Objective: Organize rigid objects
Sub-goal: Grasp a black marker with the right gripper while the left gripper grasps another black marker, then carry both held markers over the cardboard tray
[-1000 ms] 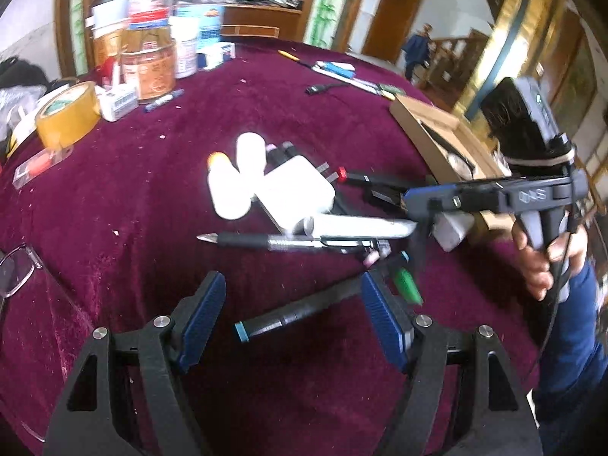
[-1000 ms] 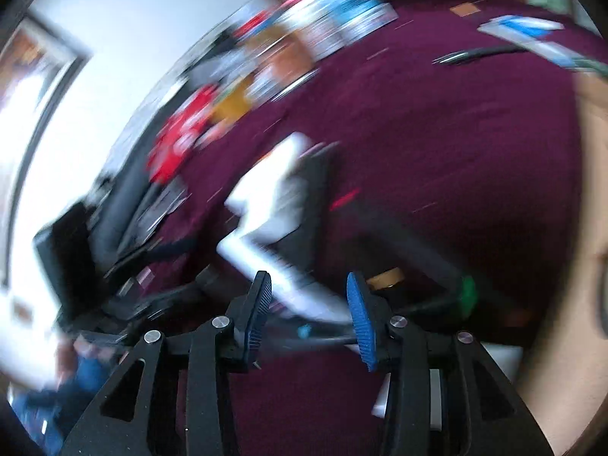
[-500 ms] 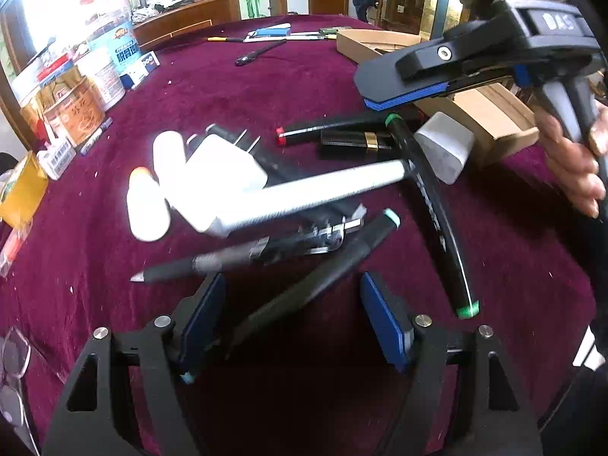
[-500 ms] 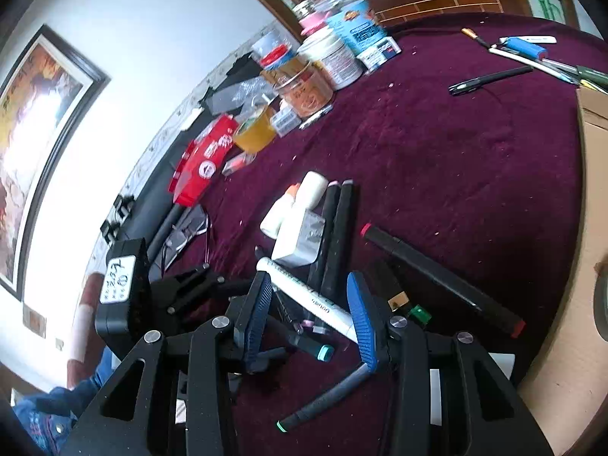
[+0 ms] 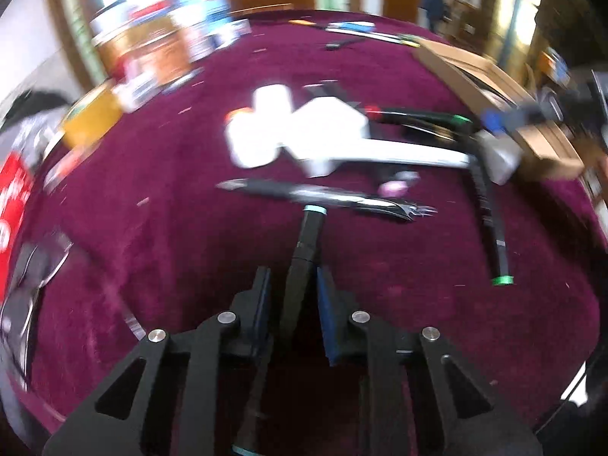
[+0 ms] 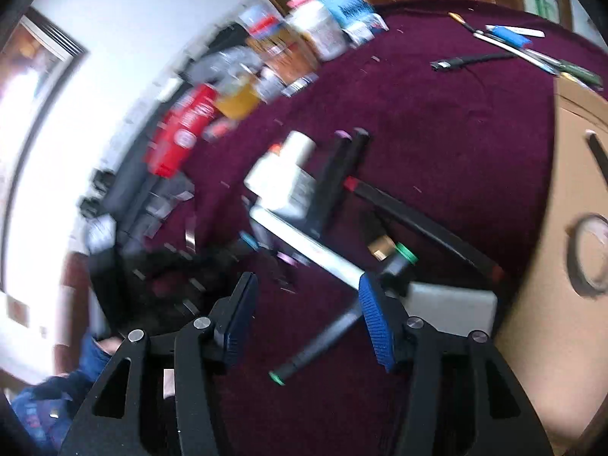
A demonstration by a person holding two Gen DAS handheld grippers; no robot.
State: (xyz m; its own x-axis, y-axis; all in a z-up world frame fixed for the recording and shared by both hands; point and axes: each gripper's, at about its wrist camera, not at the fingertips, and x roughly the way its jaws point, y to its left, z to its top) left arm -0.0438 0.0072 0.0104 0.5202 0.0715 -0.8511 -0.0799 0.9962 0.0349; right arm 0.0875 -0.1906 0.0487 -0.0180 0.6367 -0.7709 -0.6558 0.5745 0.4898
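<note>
My left gripper (image 5: 292, 296) is shut on a black marker with a teal cap (image 5: 308, 235), which points forward above the maroon tablecloth (image 5: 171, 197). Ahead lies a pile: a white marker (image 5: 399, 154), a white adapter block (image 5: 326, 129), white bottles (image 5: 250, 140), a black and silver pen (image 5: 323, 195) and a black marker with green caps (image 5: 490, 209). My right gripper (image 6: 307, 311) is open over that green-capped marker (image 6: 323, 342), beside the white marker (image 6: 304, 239). The view is blurred.
A cardboard box (image 5: 505, 91) stands at the right; in the right wrist view it (image 6: 570, 228) holds a tape roll (image 6: 591, 252). A white eraser block (image 6: 452, 300) lies by the box. Jars and packets (image 5: 159, 38) crowd the far left. Glasses (image 5: 34, 266) lie at the left edge.
My left gripper has shut on the teal-capped marker, which now points straight ahead. My right gripper has opened wider and shifted toward the green-capped marker.
</note>
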